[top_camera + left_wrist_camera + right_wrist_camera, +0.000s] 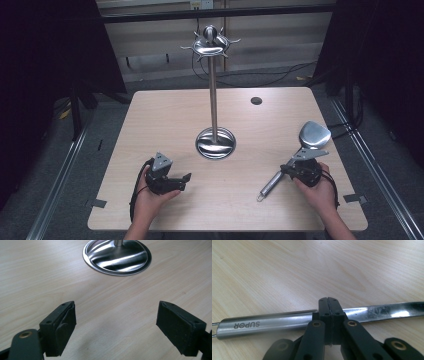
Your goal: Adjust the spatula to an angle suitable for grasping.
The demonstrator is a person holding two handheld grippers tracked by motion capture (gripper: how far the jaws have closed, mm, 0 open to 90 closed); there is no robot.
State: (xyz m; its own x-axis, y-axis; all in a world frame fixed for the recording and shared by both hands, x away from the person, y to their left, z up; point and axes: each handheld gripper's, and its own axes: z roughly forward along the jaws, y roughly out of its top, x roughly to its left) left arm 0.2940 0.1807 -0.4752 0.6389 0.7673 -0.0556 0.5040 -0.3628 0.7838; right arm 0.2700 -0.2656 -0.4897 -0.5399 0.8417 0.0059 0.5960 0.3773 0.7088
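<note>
High view: the spatula (300, 150) lies at about four o'clock on the table (165, 110), blade toward the far edge, hanging loop toward the person. The right gripper (289, 169) sits at its neck; the left gripper (186, 181) rests at seven o'clock, off to the side. The utensil stand (214, 100) rises at the centre.

Left gripper view: its jaws stand wide apart over bare wood, the stand's round base at twelve o'clock.

Right gripper view: the jaws look pressed together where handle meets shank, clamped on the spatula.

The grasp seems made; next likely comes lifting it and carrying the loop to a hook atop the stand.
</note>
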